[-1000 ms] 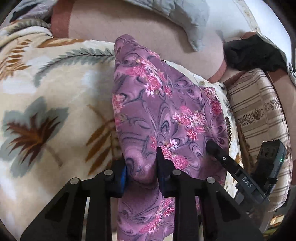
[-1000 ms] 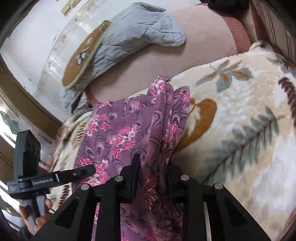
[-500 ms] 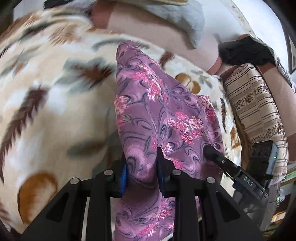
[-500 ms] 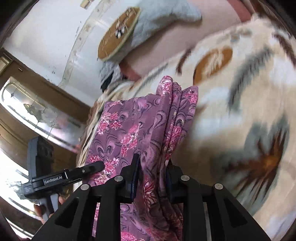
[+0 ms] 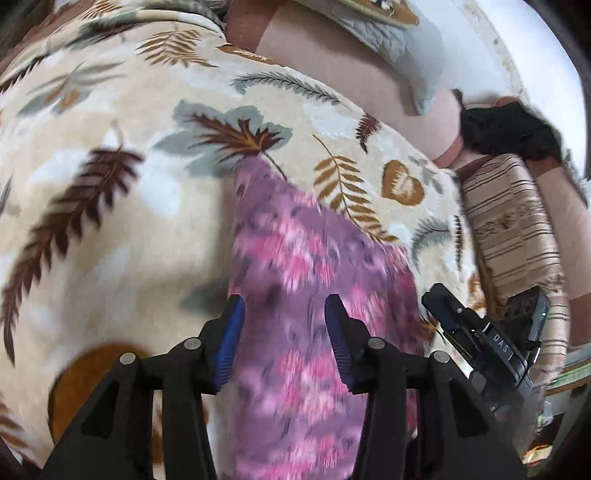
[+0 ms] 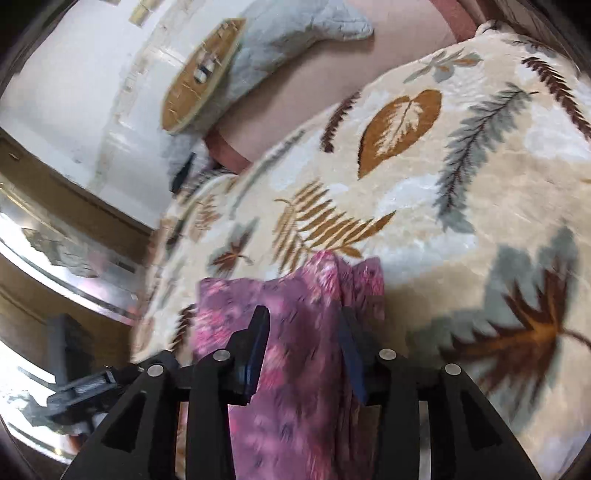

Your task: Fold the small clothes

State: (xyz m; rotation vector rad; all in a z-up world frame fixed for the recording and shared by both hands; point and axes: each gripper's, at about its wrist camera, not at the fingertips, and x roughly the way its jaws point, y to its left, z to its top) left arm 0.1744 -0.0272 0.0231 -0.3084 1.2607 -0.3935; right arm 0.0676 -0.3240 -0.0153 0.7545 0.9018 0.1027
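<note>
A purple garment with pink flowers [image 5: 295, 251] lies in a long folded strip on the leaf-patterned blanket [image 5: 129, 166]. My left gripper [image 5: 284, 314] stands over its near part; the jaws are opening, the cloth lies between the blue pads and they no longer pinch it. In the right wrist view the same garment [image 6: 295, 295] runs between the fingers of my right gripper [image 6: 304, 325], whose jaws are also opening and off the cloth. The right gripper's body [image 5: 480, 339] shows at the garment's right edge. The pictures are blurred over the cloth.
The cream blanket [image 6: 461, 184] covers a pink mattress [image 5: 332, 62]. A grey quilted pillow [image 5: 388, 33] lies at the far edge by the white wall. A striped brown cushion [image 5: 517, 229] and a black cloth [image 5: 506, 129] sit to the right.
Both grippers were shut on the raised purple garment and carried it across the blanket. Both pairs of jaws have now spread, and the garment has dropped lower onto the blanket.
</note>
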